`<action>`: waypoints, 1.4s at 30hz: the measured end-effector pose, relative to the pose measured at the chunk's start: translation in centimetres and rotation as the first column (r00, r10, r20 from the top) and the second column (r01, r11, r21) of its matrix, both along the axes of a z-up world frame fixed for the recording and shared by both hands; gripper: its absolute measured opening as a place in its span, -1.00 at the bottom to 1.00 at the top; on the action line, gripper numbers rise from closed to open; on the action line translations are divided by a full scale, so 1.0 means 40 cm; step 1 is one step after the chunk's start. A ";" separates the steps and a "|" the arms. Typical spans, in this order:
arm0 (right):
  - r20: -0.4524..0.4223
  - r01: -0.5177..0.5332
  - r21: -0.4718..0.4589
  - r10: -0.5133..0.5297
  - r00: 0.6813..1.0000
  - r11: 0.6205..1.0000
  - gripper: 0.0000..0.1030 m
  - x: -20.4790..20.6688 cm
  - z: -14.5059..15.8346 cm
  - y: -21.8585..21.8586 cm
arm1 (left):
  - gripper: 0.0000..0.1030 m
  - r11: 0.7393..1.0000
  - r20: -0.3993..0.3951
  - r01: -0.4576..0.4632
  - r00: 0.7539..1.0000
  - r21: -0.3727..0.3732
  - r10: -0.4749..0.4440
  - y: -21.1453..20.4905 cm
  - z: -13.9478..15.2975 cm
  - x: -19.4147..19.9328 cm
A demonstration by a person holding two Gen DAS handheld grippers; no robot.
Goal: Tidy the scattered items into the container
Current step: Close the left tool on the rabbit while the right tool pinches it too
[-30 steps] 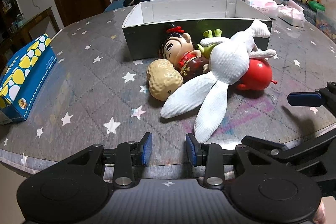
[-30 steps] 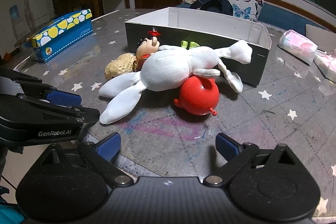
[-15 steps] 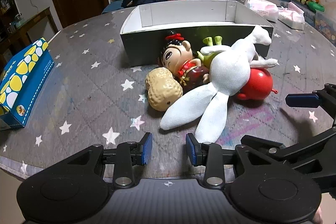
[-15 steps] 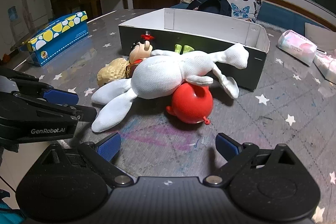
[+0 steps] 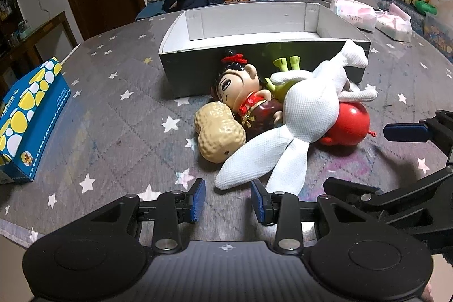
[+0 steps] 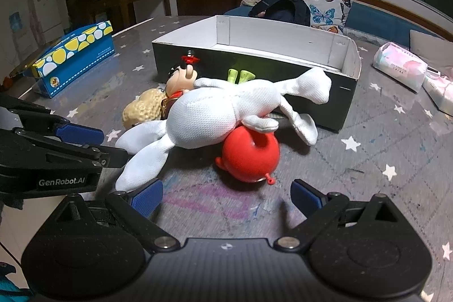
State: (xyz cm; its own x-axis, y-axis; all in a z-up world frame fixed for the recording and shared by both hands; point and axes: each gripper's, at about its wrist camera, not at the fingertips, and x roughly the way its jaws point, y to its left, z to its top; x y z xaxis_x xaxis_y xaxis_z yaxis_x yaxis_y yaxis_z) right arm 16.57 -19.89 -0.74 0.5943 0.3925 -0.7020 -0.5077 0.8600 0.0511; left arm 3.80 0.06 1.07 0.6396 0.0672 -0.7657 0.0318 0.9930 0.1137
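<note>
A pile of toys lies against the near wall of a grey cardboard box (image 5: 198, 67) (image 6: 283, 67) with a white inside. On top sprawls a white plush rabbit (image 5: 308, 109) (image 6: 203, 115). Under it are a red ball toy (image 5: 349, 126) (image 6: 249, 157), a doll (image 5: 243, 92) (image 6: 181, 78), a peanut toy (image 5: 218, 132) (image 6: 141, 109) and a green toy (image 5: 286, 67) (image 6: 240, 75), mostly hidden. My left gripper (image 5: 228, 198) is open, just short of the rabbit's long ears. My right gripper (image 6: 226, 196) is wide open, close in front of the red ball.
A blue and yellow tissue box (image 5: 25, 115) (image 6: 76, 55) sits at the table's left. Pink-and-white soft packs (image 5: 354, 13) (image 6: 399, 70) lie right of the box. The starred grey tablecloth (image 5: 119, 132) ends at an edge just below the grippers. Sofa and cushions stand behind.
Both grippers have moved forward toward the toy pile, so the toys look larger and nearer. The jaws keep the same width. No toy has moved.
</note>
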 end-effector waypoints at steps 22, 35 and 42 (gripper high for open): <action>0.048 0.034 0.083 -0.038 0.998 0.996 0.81 0.081 0.081 -0.059 | -0.27 0.991 0.058 0.122 0.991 -0.059 -0.118 0.007 0.049 0.023; -0.050 0.050 0.190 -0.041 0.998 0.981 0.46 0.193 0.081 -0.059 | -0.26 0.964 0.080 0.263 0.963 -0.047 -0.259 -0.048 0.036 0.039; -0.079 0.053 0.205 -0.037 0.996 0.977 0.38 0.223 0.072 -0.052 | -0.26 0.949 0.072 0.312 0.948 -0.050 -0.309 -0.061 0.028 0.046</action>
